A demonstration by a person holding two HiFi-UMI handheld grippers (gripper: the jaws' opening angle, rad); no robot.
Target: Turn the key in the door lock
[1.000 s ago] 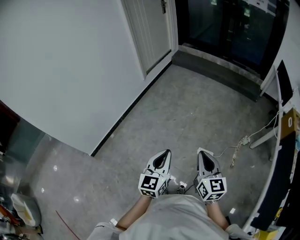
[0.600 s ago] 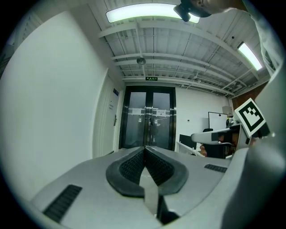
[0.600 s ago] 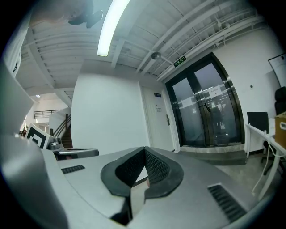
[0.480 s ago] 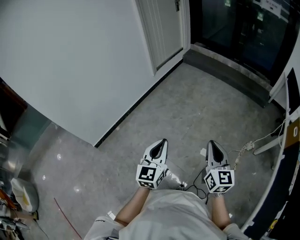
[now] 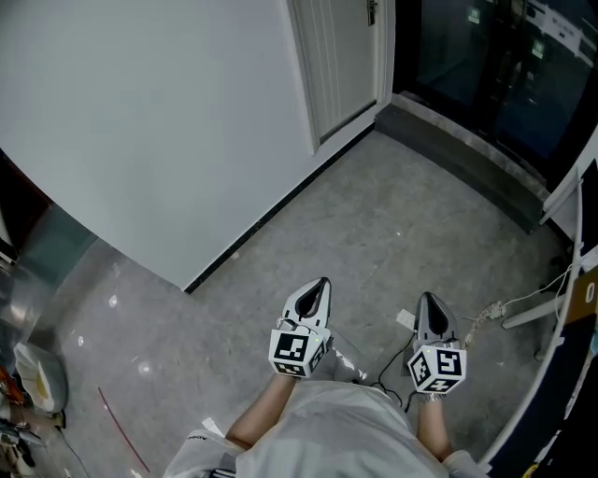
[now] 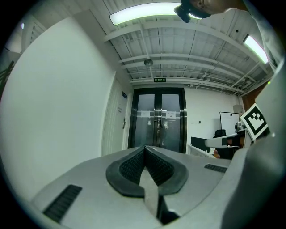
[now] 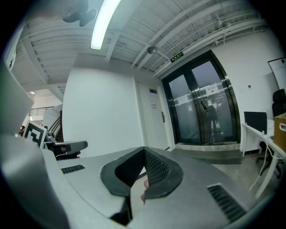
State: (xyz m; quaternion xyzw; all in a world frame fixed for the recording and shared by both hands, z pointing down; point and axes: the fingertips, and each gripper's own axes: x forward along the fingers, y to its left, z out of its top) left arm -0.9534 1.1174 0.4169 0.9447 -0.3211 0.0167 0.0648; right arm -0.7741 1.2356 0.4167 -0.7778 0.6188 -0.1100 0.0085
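Nearest the camera, both tools are held low, right in front of the person's body, over the grey floor [image 5: 374, 215]. The left hand-held gripper [image 5: 320, 283] has its jaws pressed together with nothing in them. The right hand-held gripper [image 5: 428, 299], just beside it, is closed up and empty too. A pale cable [image 5: 486, 308] lies on the floor near the right one and trails off toward the floor's right edge. A plain white wall [image 5: 168, 121] runs along the floor's left side. At the wall's far end is the white door [image 5: 341, 56], with its door handle [image 5: 371, 12] by the right edge, well apart from both grippers. The lock and any key are too small to make out. Right of that, along the floor's far edge, a raised threshold [image 5: 467, 154] sits in front of dark glass double doors [image 5: 486, 56].
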